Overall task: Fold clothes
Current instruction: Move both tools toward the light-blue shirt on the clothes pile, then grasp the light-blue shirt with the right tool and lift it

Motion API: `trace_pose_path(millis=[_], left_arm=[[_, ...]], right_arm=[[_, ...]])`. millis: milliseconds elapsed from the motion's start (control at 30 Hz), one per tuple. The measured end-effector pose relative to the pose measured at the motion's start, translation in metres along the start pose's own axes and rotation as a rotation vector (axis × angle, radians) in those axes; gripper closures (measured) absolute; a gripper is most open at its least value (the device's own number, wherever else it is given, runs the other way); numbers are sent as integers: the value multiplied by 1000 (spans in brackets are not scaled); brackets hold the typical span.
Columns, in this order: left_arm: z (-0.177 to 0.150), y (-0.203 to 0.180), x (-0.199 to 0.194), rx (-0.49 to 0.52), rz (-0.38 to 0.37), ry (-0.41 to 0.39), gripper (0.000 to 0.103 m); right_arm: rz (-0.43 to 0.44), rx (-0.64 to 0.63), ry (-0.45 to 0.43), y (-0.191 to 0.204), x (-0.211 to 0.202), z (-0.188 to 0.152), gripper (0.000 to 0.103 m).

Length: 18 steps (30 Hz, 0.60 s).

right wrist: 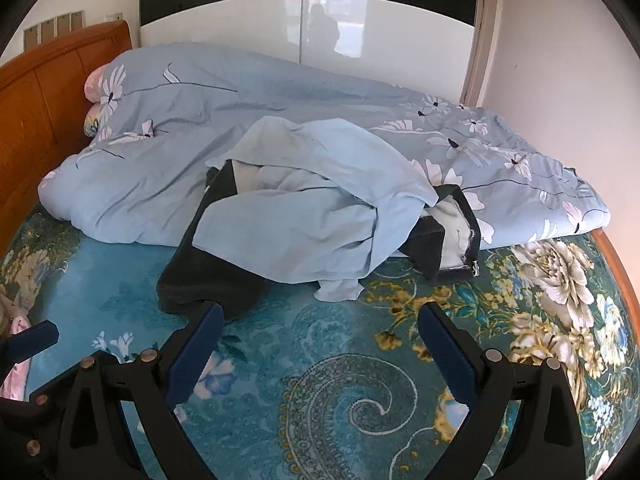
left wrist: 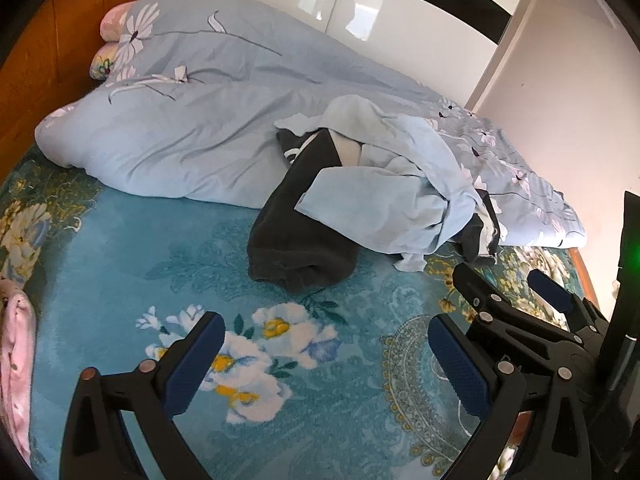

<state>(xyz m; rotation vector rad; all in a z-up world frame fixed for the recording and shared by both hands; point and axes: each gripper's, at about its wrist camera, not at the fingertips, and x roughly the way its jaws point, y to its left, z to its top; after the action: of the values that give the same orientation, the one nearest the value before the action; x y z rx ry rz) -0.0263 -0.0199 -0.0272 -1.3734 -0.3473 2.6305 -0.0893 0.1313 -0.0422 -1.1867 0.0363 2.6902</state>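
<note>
A heap of clothes lies on the teal flowered bedspread (left wrist: pixel 160 248): a crumpled light blue garment (left wrist: pixel 384 204) on top of a black garment (left wrist: pixel 300 236) with a white lining. In the right wrist view the light blue garment (right wrist: pixel 304 220) covers the black one (right wrist: pixel 200 276), whose zipped edge (right wrist: pixel 460 240) sticks out at the right. My left gripper (left wrist: pixel 324 340) is open and empty, low over the bedspread in front of the heap. My right gripper (right wrist: pixel 320 328) is open and empty, just short of the black garment's hem. It also shows at the right of the left wrist view (left wrist: pixel 516 284).
A bunched pale blue flowered duvet (left wrist: pixel 192 120) fills the back of the bed, with pillows (left wrist: pixel 108 40) against an orange wooden headboard (left wrist: pixel 44 60). A pink cloth (left wrist: pixel 16 360) lies at the left edge. A glossy white wardrobe (right wrist: pixel 320 28) stands behind the bed.
</note>
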Motion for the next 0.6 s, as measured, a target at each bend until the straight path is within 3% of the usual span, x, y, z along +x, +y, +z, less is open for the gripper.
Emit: trace_pose_path(millis=[100, 267, 400, 600], left_arm=[[1, 4, 8, -10, 2, 6, 0], [-17, 37, 3, -103, 12, -45, 0], [-38, 60, -9, -147, 68, -94, 0], [-71, 86, -23, -200, 109, -129, 0]], right_arm=[[-4, -2, 4, 0, 9, 2, 5], [79, 48, 34, -11, 39, 8, 5], [56, 56, 64, -27, 83, 35, 5], [-127, 68, 133, -55, 158, 78, 5]])
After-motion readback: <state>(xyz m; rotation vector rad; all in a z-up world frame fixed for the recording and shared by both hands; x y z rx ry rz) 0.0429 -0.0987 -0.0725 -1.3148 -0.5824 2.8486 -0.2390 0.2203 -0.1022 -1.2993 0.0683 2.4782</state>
